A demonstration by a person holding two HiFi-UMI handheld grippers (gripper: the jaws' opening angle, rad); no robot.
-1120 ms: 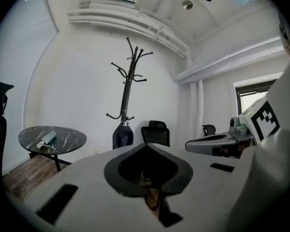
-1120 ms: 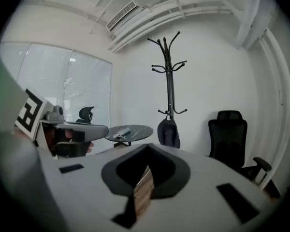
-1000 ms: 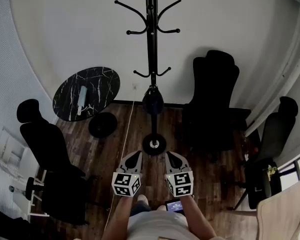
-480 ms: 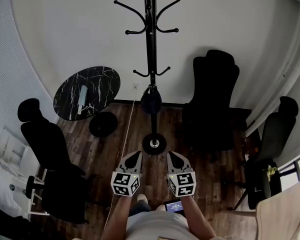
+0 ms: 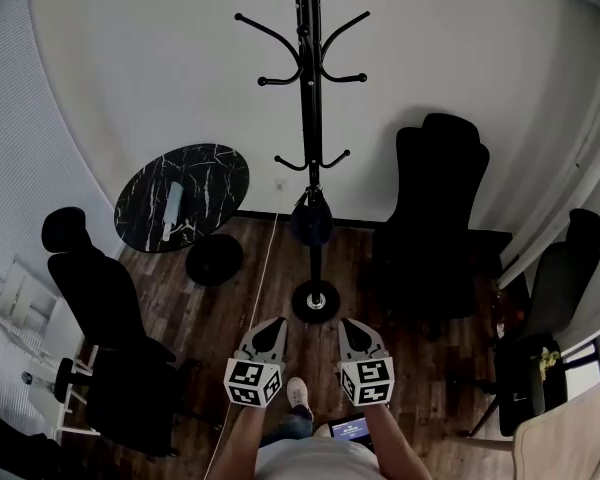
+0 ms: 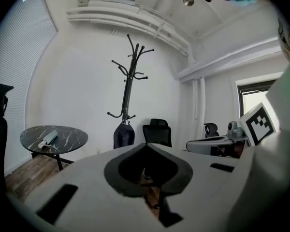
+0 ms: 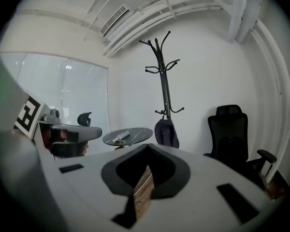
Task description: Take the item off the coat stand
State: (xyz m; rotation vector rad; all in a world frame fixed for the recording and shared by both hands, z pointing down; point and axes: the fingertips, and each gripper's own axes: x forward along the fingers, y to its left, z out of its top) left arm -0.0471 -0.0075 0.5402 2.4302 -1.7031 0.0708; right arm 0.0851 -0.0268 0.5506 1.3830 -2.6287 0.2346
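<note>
A: Two grippers in frame. Status, left to right?
B: Far left, table (image 5: pixel 205 173). Next, left gripper (image 5: pixel 277 321): closed, empty. Centre, bag (image 5: pixel 311 218): hung on low hook of stand (image 5: pixel 308 108), well apart from both. Then right gripper (image 5: pixel 346 321): closed, empty. Rightmost, chair (image 5: pixel 440 198).
A: Bag touched?
B: Untouched, on hook.
</note>
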